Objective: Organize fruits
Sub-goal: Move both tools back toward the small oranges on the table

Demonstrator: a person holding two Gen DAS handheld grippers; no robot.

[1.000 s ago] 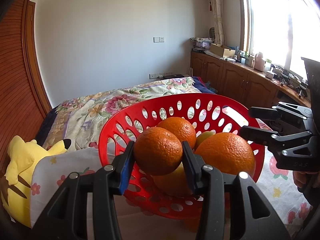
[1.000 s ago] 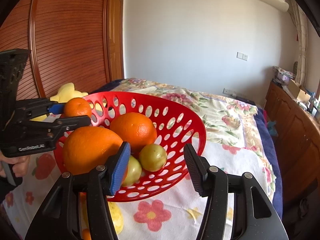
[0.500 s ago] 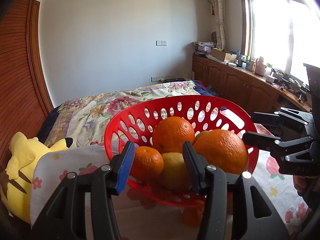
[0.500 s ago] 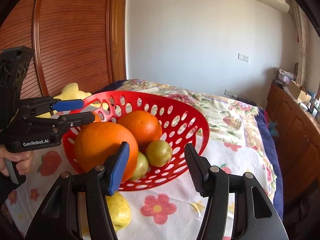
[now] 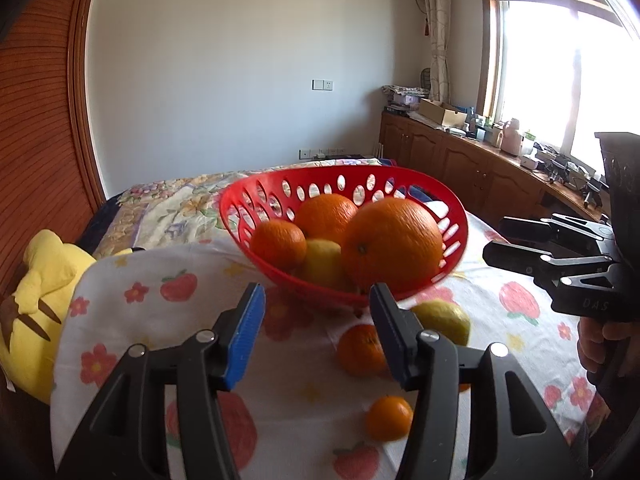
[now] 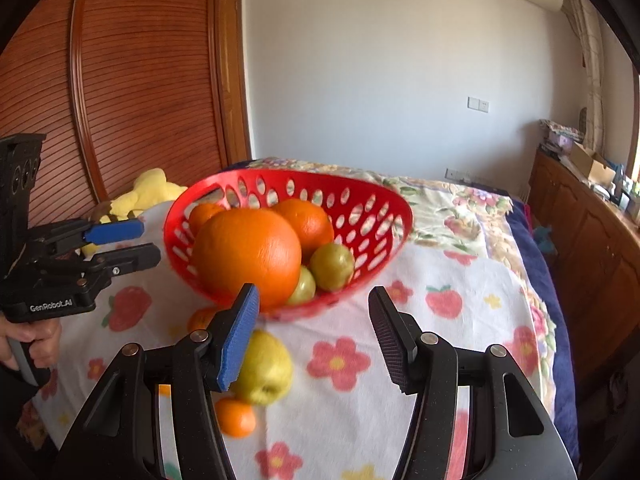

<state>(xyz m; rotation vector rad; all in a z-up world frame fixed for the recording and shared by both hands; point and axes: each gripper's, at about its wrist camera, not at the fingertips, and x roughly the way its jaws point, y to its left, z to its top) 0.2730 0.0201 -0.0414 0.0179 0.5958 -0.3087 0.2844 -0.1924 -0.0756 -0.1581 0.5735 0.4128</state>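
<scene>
Tongs gape empty on both sides: left tongs (image 5: 316, 332), right tongs (image 6: 314, 332). Just below the left pair lie two oranges (image 5: 362, 350) and a lemon (image 5: 442, 318) on the cloth (image 5: 168, 320), nearer it than the right; basket (image 5: 400, 178) sits ahead.

One red perforated basket (image 6: 360, 216) holds five fruits: three oranges, namely one large orange (image 6: 248, 256), one medium orange (image 6: 306, 220) and one small orange (image 6: 204, 214), plus two round green fruits (image 6: 332, 266). Three fruits lie loose on the flowered cloth (image 6: 440, 340): one yellow-green apple (image 6: 266, 368) and two small oranges (image 6: 236, 416). One yellow plush toy (image 5: 28, 304) sits beside the cloth. Two handheld grippers (image 5: 316, 336) are present.
</scene>
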